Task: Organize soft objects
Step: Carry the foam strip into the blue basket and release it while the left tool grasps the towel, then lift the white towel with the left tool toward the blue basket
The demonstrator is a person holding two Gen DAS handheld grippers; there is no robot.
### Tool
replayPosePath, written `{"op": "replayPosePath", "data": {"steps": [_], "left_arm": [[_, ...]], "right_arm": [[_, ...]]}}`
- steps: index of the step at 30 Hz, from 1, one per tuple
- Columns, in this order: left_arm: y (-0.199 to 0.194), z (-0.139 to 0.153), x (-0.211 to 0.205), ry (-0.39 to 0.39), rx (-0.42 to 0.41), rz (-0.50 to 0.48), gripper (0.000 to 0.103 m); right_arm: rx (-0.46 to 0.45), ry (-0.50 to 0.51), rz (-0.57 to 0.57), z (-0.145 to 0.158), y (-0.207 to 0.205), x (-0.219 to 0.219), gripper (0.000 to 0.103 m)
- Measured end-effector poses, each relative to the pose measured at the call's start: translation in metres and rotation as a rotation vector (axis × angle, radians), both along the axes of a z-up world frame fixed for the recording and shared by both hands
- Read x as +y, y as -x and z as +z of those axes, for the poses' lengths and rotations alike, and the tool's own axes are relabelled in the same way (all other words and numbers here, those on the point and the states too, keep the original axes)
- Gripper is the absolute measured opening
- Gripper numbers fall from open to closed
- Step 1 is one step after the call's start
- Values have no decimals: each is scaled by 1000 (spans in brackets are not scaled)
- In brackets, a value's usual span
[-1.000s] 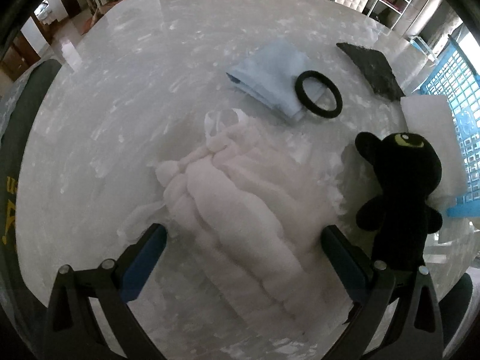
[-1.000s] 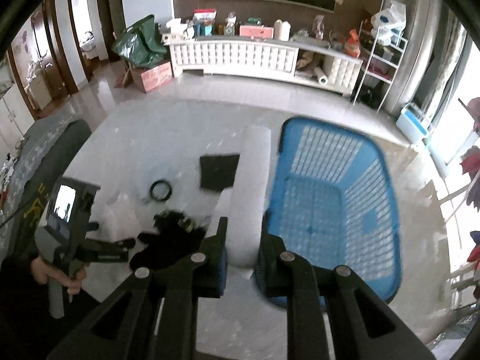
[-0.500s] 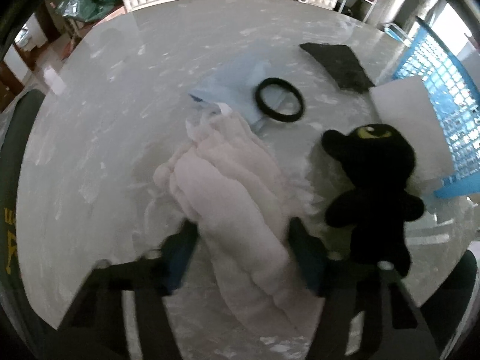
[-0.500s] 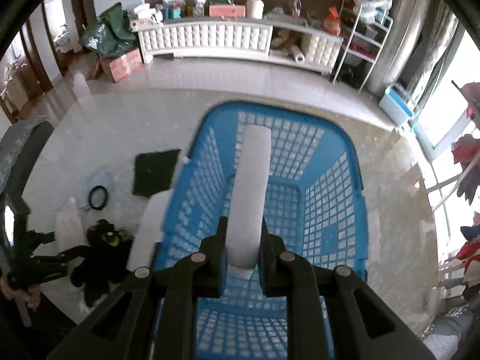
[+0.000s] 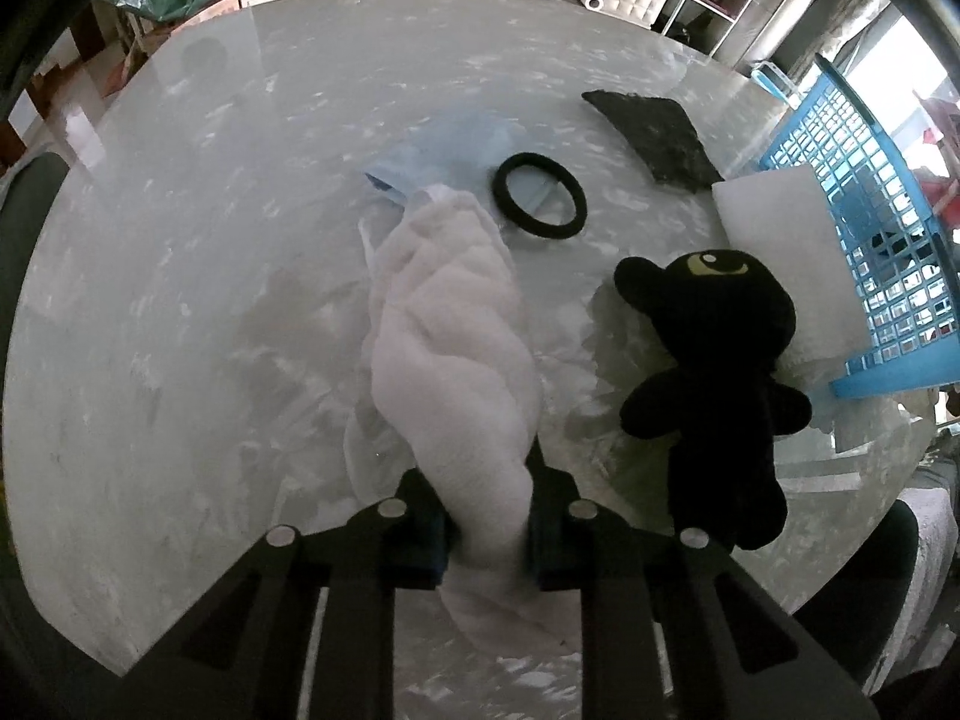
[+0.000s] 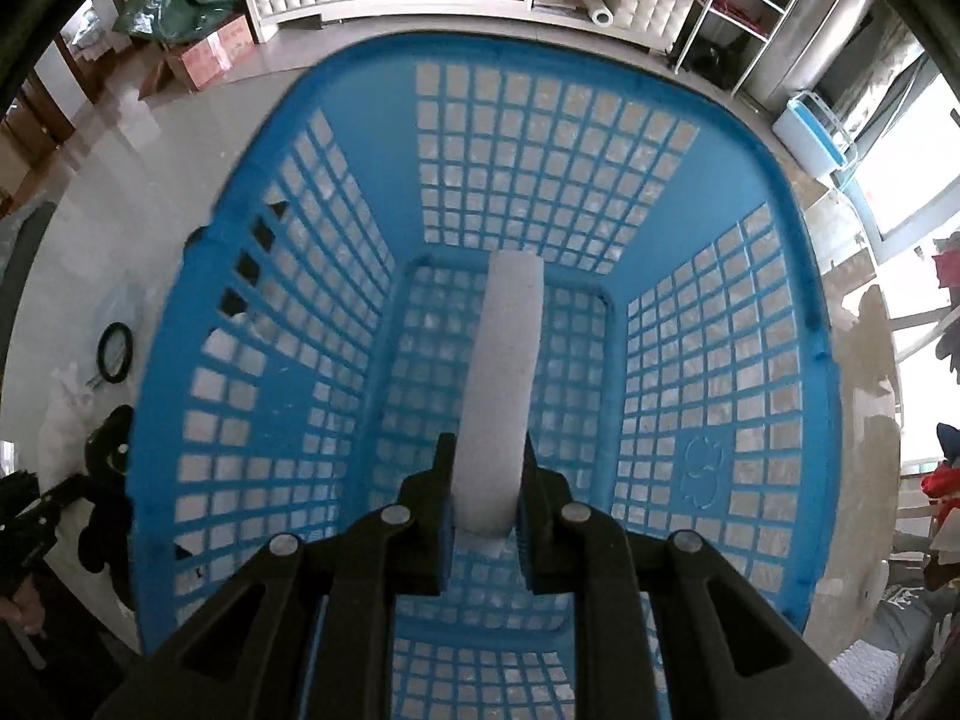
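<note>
In the left wrist view my left gripper (image 5: pixel 485 510) is closing, its jaws squeezing the near end of a bunched white fluffy cloth (image 5: pixel 450 336) that lies on the pale marble table (image 5: pixel 180 276). A black plush toy (image 5: pixel 714 384) lies to its right. Farther back a black hair tie (image 5: pixel 539 195) rests on a folded light-blue cloth (image 5: pixel 444 150). In the right wrist view my right gripper (image 6: pixel 485 513) is shut on a white foam sponge (image 6: pixel 501 384) held edge-on inside the blue plastic basket (image 6: pixel 798 276).
A dark square cloth (image 5: pixel 654 132) and a white foam pad (image 5: pixel 780 240) lie by the basket's left wall (image 5: pixel 876 210). The plush toy (image 6: pixel 111 480) and hair tie (image 6: pixel 115 345) show left of the basket. A white cabinet stands beyond the table.
The left jaws went from wide open around the white cloth to pinching it. The right gripper carried the white sponge from beside the basket to over it and down inside.
</note>
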State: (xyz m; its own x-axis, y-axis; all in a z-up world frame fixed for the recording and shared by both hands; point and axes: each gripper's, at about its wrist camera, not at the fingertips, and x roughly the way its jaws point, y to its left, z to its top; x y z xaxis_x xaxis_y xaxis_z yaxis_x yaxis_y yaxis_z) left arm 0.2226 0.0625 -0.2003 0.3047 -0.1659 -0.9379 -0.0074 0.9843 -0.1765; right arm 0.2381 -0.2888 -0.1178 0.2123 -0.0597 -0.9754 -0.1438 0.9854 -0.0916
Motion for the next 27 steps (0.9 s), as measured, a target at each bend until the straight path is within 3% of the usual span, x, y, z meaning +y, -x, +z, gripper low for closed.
{"op": "replayPosePath", "data": {"steps": [7, 9, 11, 12, 16, 21, 27], "left_arm": [[7, 3, -2, -5, -7, 25, 17], [9, 5, 0, -7, -11, 33, 17], [11, 8, 1, -9, -16, 38, 17], [13, 9, 3, -10, -19, 39, 17], [19, 18, 8, -12, -34, 46, 17], [29, 38, 11, -13, -70, 53, 17], [44, 73, 12, -24, -134, 55, 17]], "right_arm": [[33, -2, 4, -4, -7, 5, 16], [26, 5, 0, -2, -17, 8, 25], [24, 10, 5, 0, -16, 8, 61], [17, 7, 14, 4, -15, 9, 69], [-24, 59, 33, 10, -10, 13, 76], [-65, 84, 8, 22, 4, 4, 102], [-145, 66, 7, 51, 28, -1, 103]]}}
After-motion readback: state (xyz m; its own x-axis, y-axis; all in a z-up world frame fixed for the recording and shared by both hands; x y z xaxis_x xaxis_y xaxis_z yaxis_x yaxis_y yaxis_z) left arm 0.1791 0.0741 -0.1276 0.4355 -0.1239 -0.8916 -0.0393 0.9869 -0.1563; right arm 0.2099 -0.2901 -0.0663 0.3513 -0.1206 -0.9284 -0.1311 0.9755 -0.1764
